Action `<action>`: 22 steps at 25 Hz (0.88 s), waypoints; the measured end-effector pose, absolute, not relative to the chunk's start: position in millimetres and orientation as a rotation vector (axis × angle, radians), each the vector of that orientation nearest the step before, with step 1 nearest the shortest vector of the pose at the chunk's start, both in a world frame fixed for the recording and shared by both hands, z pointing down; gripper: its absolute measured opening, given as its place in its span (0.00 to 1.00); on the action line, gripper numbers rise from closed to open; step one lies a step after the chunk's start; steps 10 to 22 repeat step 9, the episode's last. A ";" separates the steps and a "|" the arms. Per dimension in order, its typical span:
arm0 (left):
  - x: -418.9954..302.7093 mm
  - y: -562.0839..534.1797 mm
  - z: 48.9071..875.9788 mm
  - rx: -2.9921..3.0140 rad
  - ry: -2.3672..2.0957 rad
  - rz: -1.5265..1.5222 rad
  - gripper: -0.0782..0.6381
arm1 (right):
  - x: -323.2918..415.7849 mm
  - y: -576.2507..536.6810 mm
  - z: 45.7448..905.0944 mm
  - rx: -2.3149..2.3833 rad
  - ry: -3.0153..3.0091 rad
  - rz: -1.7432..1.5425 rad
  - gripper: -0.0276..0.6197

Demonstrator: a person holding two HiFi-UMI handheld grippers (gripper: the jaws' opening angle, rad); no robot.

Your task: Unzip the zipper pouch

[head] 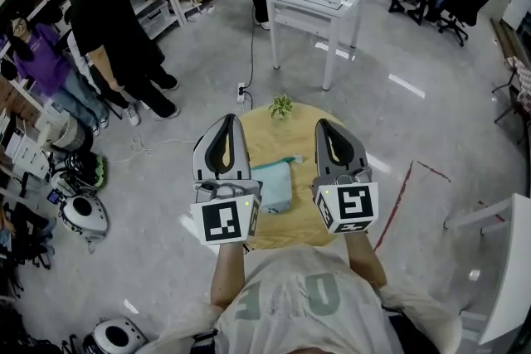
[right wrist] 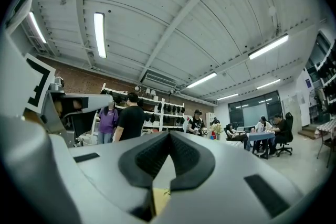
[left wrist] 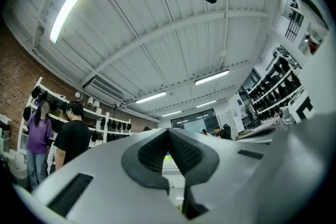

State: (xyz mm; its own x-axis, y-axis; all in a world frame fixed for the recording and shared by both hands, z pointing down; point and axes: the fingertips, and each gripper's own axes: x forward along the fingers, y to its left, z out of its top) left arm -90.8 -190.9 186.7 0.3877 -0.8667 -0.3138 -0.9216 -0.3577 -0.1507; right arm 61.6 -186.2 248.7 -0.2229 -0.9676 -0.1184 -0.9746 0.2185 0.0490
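**Both grippers closed, pouch between them**

Left gripper (head: 226, 122): jaws pressed together, nothing in them. In the middle, the teal pouch (head: 274, 185) lies flat on the round wooden table (head: 270, 141). Right gripper (head: 326, 125): jaws pressed together too, empty.

Both forearms, left (head: 226, 276) and right (head: 366, 258), reach straight out from the torso (head: 299, 303), bare and roughly parallel, one claw in each hand. The left claw (head: 226, 122) and right claw (head: 325, 126) lie side by side, well apart, pointing away from the torso with noses slightly raised. Each marker cube, left (head: 226, 220) and right (head: 347, 207), sits at the end nearest the torso. In its own view the left claw (left wrist: 169, 131) is closed, pads meeting at the tips with nothing between them; the right claw (right wrist: 169, 134) is the same.
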 end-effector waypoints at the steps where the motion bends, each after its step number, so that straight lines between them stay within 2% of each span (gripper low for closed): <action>1: -90.9 -191.1 187.2 -2.351 1.567 0.260 0.15 | 62.3 -186.6 248.9 -1.919 2.402 0.171 0.09; 22: -95.8 -190.5 189.9 -2.365 1.583 0.267 0.15 | 63.8 -184.8 249.0 -1.925 2.397 0.168 0.09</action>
